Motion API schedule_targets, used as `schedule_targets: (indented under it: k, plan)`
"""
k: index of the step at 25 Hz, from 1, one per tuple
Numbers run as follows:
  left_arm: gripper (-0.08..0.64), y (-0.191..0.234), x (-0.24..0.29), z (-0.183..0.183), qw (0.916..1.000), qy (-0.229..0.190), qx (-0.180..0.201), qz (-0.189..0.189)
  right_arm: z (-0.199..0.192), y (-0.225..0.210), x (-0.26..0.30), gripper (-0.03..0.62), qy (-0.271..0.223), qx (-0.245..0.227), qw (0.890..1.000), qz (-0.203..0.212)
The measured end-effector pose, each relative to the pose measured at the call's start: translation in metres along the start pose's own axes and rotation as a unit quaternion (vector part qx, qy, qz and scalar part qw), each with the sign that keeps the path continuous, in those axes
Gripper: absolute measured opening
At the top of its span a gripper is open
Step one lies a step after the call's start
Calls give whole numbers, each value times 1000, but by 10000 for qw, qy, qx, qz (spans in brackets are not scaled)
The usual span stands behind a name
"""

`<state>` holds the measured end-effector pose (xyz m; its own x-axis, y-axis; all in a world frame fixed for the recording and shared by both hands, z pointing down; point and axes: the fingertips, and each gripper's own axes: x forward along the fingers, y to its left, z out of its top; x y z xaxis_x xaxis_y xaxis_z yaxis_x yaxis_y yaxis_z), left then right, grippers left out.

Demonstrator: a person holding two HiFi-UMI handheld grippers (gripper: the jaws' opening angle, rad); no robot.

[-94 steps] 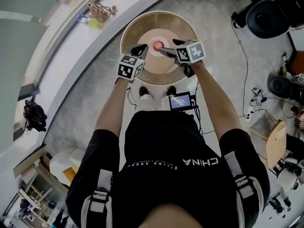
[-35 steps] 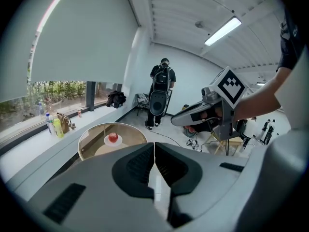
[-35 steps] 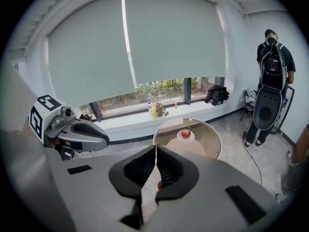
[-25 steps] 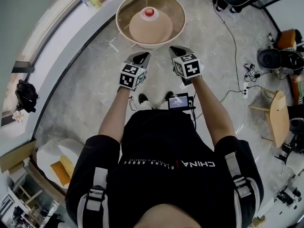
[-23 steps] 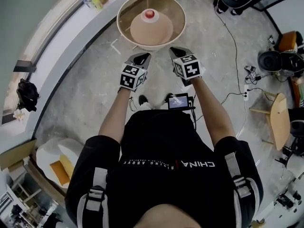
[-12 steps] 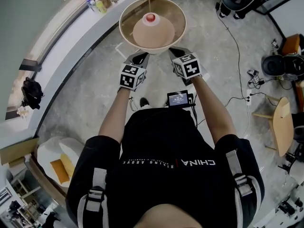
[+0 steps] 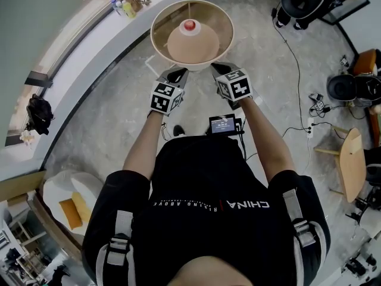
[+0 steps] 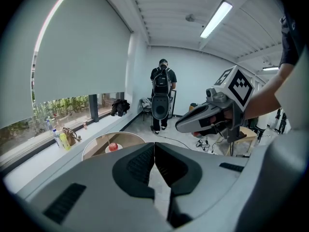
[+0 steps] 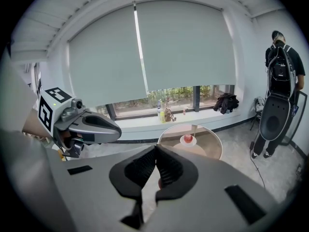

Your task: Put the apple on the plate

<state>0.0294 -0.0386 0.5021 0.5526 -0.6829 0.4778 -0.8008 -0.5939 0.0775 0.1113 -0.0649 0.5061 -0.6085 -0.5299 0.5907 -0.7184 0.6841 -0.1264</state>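
Note:
The red apple (image 7: 190, 24) sits on a small pale plate (image 9: 188, 143) at the middle of a round glass-topped table (image 7: 159, 18). The same apple (image 9: 188, 138) shows far ahead of both grippers, and the left gripper view also has the apple (image 8: 113, 147) on its plate (image 8: 111, 151). My left gripper (image 7: 178, 73) and right gripper (image 7: 218, 68) hang side by side just short of the table's near rim. Both are shut with nothing between the jaws. Each sees the other: the right gripper (image 8: 181, 125) and the left gripper (image 9: 116, 128).
A person with a backpack (image 8: 161, 88) stands beyond the table, also at the right edge of the right gripper view as a person (image 9: 281, 81). A window ledge (image 7: 89, 46) with bottles curves past the table's left. Cables and chairs (image 7: 351, 159) lie to the right.
Nearly four seconds ago both grippers were over the table beside the apple; they now hang off the table. Over the last second they crept forward and up towards its near rim, still shut.

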Motion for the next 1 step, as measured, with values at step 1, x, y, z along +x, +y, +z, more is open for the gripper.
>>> schedule_targets:
  k: [1]
  plan:
    - [18,-1,0,0,10000,4,20,-3,-1,1,0,31,2,10,10000,27]
